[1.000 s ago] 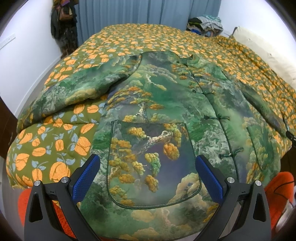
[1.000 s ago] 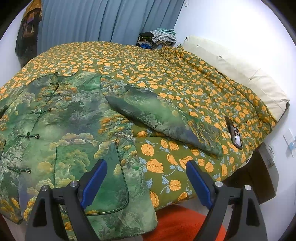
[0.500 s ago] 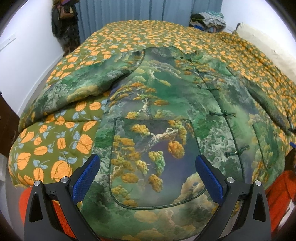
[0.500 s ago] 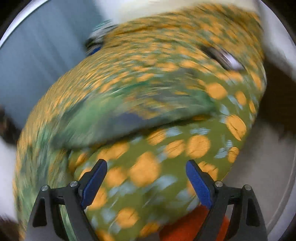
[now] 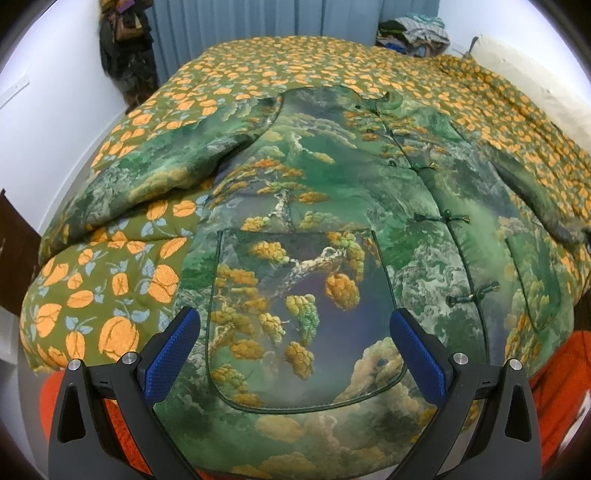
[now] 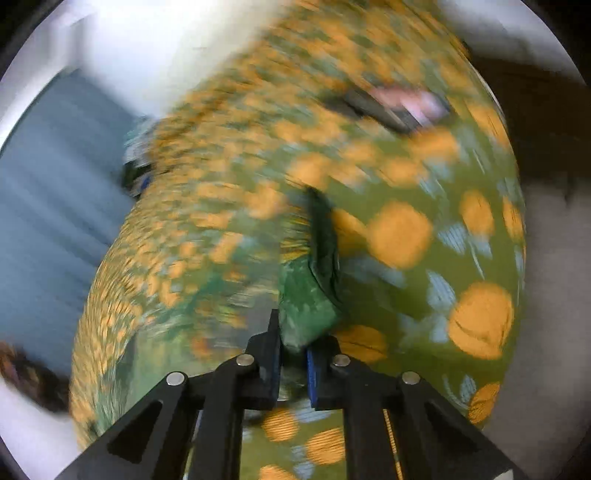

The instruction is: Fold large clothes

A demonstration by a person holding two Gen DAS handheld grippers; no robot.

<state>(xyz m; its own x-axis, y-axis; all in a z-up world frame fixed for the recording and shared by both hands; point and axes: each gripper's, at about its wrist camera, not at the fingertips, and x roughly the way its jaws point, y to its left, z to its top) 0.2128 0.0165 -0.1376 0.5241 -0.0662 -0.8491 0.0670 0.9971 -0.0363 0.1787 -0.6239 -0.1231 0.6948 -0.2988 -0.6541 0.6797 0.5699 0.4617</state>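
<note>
A large green jacket [image 5: 332,206] printed with trees and clouds lies spread face up on the bed, knot buttons down its front and both sleeves out to the sides. My left gripper [image 5: 294,338] hovers open above the jacket's lower front pocket, touching nothing. In the blurred, rolled right wrist view my right gripper [image 6: 293,363] is shut on the cuff end of the jacket's sleeve [image 6: 306,302], green fabric bunched between its blue pads.
The bed carries a green quilt with orange leaves [image 5: 110,288]. Orange fabric [image 5: 561,373] lies below the bed's near edge. A phone-like dark object [image 6: 391,107] rests on the quilt. Clothes pile [image 5: 413,31] at the far corner, blue curtain [image 5: 240,26] behind, pillow [image 5: 532,70] right.
My right gripper swung right to the sleeve end, rolled over, and shut on the cuff. The left gripper stayed open over the pocket, nearly still.
</note>
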